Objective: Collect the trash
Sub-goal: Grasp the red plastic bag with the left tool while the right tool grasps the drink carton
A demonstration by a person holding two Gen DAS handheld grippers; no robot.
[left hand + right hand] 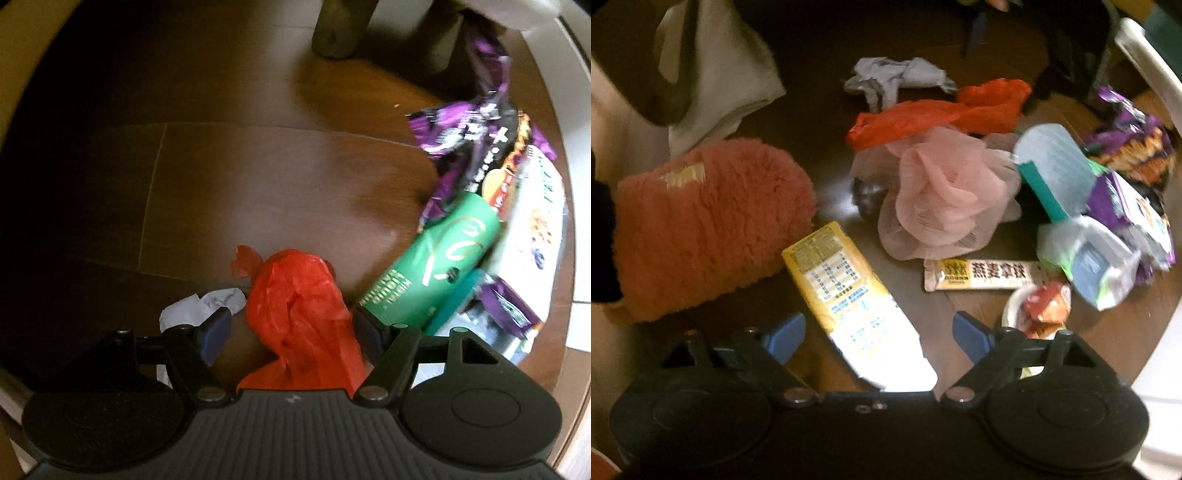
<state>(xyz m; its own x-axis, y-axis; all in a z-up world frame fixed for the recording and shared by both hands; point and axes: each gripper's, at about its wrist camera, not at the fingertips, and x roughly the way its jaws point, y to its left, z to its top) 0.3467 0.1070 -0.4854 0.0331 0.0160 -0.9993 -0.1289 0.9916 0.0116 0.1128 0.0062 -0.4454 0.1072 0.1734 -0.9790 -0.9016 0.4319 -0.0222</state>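
My left gripper (pixel 291 332) points down at the wooden floor (pixel 258 184), open, with a crumpled red plastic bag (pixel 299 314) between its fingers. The left pad stands clear of the bag; the right finger is at its edge. A scrap of white paper (pixel 207 306) lies by the left finger. My right gripper (pixel 879 338) is open over a yellow and white packet (pixel 857 306), which lies slantwise between the blue pads (pixel 786 336) without touching them. The red plastic bag (pixel 934 114) and a grey crumpled scrap (pixel 897 79) also show far off in the right wrist view.
A green can (pixel 432 269) and purple wrappers (pixel 469 147) lie to the right of the left gripper; furniture legs (pixel 340 29) stand beyond. Around the right gripper: a fluffy orange cushion (pixel 709 225), pink mesh sponge (pixel 942 195), oat bar wrapper (pixel 982 275), teal box (pixel 1052 170).
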